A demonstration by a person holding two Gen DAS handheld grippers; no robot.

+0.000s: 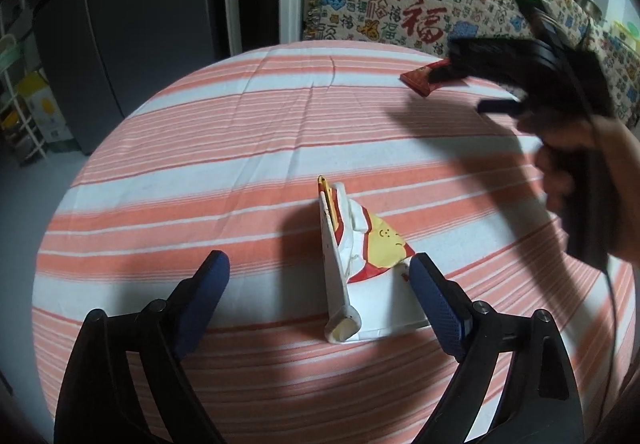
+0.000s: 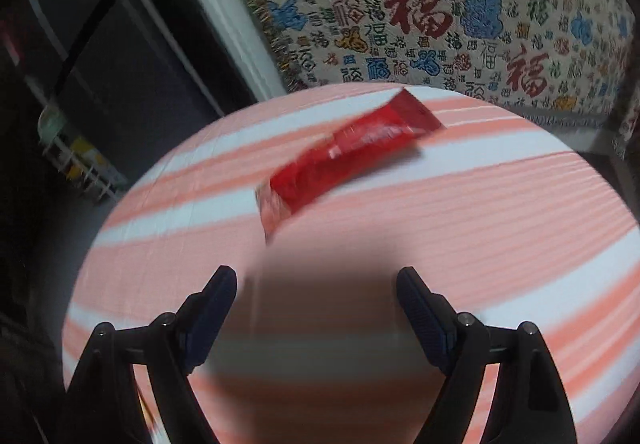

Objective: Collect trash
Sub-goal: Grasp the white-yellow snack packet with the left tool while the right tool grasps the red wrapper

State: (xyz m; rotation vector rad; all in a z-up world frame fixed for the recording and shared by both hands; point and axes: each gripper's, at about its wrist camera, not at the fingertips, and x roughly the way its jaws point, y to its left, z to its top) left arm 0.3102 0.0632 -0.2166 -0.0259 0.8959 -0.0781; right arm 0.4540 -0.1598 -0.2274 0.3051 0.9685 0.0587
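With both grippers, left [image 1: 320,272] and right [image 2: 316,284], spread wide and empty, the cup [image 1: 360,256] at 12 o'clock rests against the left's right pad, so closing could tip it, while the wrapper [image 2: 344,152] waits beyond.

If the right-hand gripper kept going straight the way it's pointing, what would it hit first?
Probably the striped tablecloth: the open right gripper tilts down at bare cloth. The red wrapper lies further ahead, so it would likely come next. The blur makes depth uncertain.
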